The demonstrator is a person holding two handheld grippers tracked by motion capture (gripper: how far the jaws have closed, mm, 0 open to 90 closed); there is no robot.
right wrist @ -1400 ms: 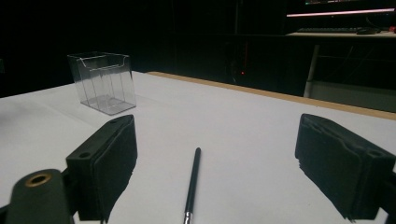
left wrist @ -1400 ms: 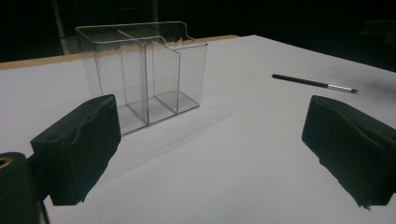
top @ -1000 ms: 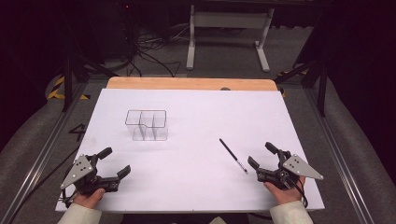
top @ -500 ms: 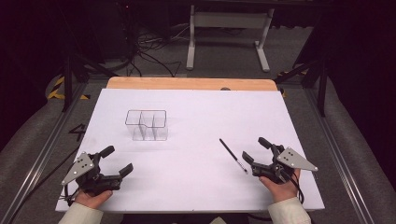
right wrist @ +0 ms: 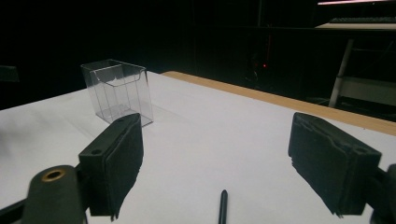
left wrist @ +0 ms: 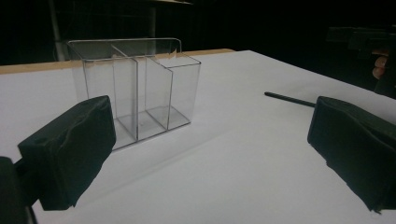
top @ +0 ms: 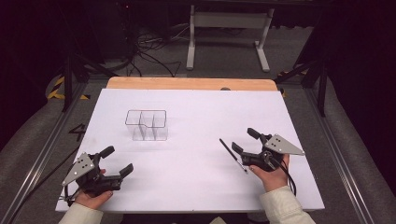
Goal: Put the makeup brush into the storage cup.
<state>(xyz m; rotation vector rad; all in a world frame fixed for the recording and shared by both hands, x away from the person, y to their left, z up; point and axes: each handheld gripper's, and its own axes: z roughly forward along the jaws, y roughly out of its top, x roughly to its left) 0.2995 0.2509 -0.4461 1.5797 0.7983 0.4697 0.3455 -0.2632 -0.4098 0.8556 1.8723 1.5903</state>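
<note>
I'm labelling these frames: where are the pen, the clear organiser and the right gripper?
pen (top: pixel 233 155): high view, middle of its shaft.
organiser (left wrist: pixel 140 93): left gripper view, front wall.
right gripper (top: pixel 244 141): high view, midway between its fingertips.

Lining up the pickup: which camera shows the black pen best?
The high view: the whole black pen lies on the white sheet beside the right gripper. The right gripper view catches just its near tip; the left gripper view shows a far, partly hidden stretch.

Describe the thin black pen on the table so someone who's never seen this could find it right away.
Start at the white table. Nearer its right side, the pen lies flat, just left of the right gripper. It is a slim dark stick, unlike the clear plastic organizer standing farther left.
</note>
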